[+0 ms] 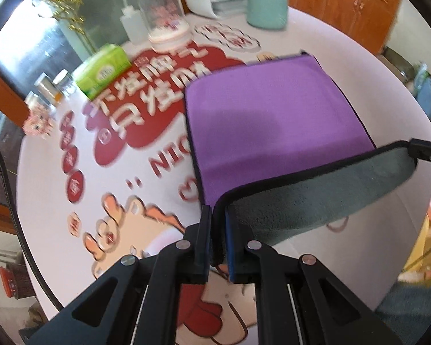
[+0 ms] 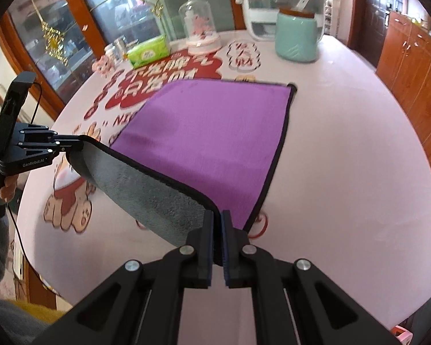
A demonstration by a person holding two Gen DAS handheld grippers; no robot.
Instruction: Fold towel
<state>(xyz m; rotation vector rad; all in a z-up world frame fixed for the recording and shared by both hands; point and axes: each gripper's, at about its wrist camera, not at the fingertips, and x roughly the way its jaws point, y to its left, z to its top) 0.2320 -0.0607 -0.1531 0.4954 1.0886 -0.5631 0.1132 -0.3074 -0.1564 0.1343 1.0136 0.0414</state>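
Right gripper [image 2: 217,247] clamped on near towel [image 2: 215,141] corner; left gripper [image 2: 71,143] pinching the other near corner. Grey underside lifted, purple face flat on counter [image 2: 344,172]. Teal jar [image 2: 297,36] behind.

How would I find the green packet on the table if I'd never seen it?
Start at the purple towel spread on the round table and look past its far left corner, over the red lettering. The green packet lies there, left of the glass dome. It is the only bright green, soft, flat pack; its neighbours are clear jars.
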